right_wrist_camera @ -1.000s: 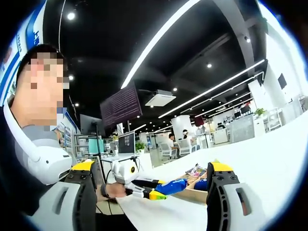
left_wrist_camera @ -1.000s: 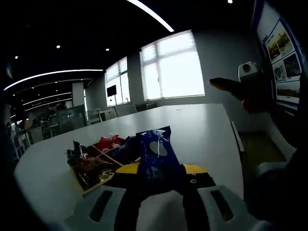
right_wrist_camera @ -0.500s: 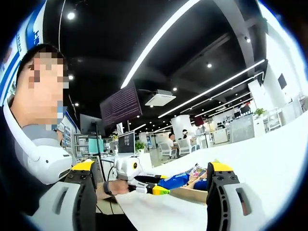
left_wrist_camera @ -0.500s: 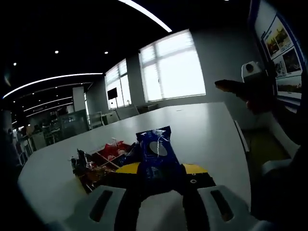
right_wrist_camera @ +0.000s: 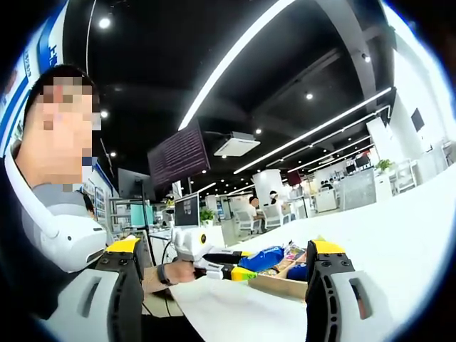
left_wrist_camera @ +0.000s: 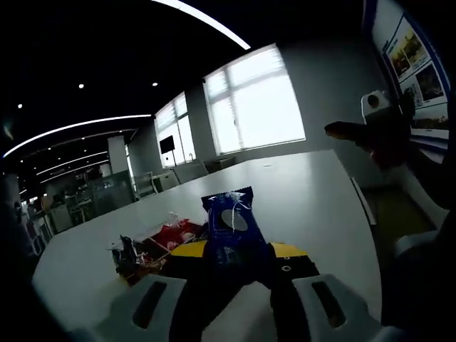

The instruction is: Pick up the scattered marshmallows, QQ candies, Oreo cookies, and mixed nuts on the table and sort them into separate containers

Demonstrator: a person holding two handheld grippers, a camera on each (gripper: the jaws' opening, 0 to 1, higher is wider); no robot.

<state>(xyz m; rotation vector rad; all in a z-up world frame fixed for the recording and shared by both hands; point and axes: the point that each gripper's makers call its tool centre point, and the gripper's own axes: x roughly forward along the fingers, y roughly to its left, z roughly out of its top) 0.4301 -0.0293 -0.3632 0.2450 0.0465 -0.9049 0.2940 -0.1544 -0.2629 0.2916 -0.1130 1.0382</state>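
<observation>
**Oreo pack in hand above the desk, sorting partly done**

Between the yellow-tipped jaws of the left hand-held gripper (left_wrist_camera: 231, 260), one blue Oreo pack (left_wrist_camera: 231, 224) is sitting clamped, its printed end pointing away from the camera and its far end rising above the jaw tips. It is hanging over the white desk (left_wrist_camera: 299, 192), just short of the wooden divided tray (left_wrist_camera: 153, 249) lying beyond and to the left of the jaws.

In that tray, some snacks are already sitting: a dark wrapped piece (left_wrist_camera: 127, 253) at the near left corner and red packets (left_wrist_camera: 171, 231) in a compartment further back. I cannot count them exactly; the tray is dim and partly hidden by the gripper. So the sorting is looking under way, with at least this one Oreo pack not yet placed. Whether loose snacks are left elsewhere on the desk I cannot tell.

In the right gripper view, the right hand-held gripper (right_wrist_camera: 222, 285) is standing wide apart with nothing between its jaws. Past them, the left gripper is showing from the side with the blue pack over the tray's near edge, held by the person's hand (right_wrist_camera: 171, 274).

Further off, the desk is stretching toward the bright windows (left_wrist_camera: 253, 103).
</observation>
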